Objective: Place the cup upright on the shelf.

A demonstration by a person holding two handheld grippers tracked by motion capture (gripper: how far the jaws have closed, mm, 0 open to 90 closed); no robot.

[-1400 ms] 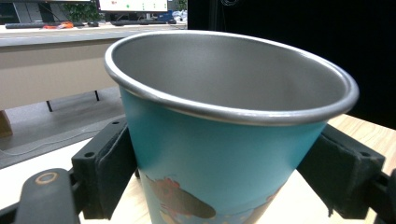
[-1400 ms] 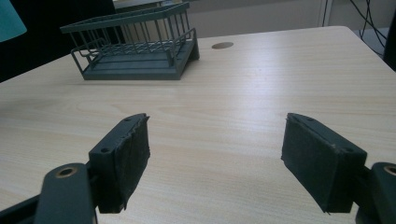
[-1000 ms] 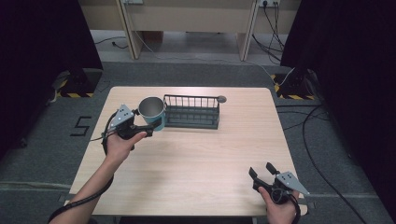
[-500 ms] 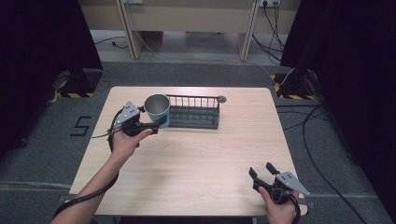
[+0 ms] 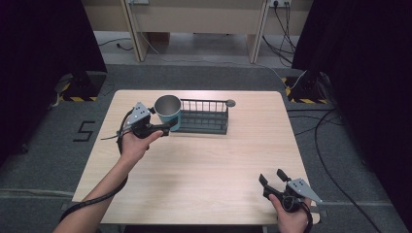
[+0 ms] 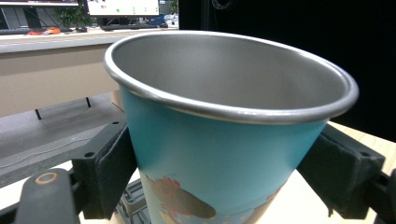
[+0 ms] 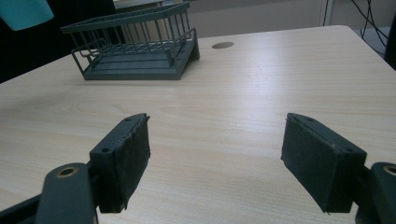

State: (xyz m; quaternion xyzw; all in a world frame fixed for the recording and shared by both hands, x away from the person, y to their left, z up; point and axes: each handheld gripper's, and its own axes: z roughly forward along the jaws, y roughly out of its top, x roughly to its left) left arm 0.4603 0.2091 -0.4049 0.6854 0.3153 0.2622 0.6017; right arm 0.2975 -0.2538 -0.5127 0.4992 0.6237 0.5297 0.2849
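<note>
One teal metal cup (image 5: 168, 111), left of centre in the high view, is held above the left end of the wire rack (image 5: 204, 117). It looks light, rigid and smooth-walled, so it could slip; a squeeze across the lower painted wall suits it. The left gripper (image 5: 160, 129) clamps it there, fingers (image 6: 109, 175) pressing each side. One right gripper (image 5: 273, 178) rests open, lower right, on the counter (image 5: 214, 160).
</note>
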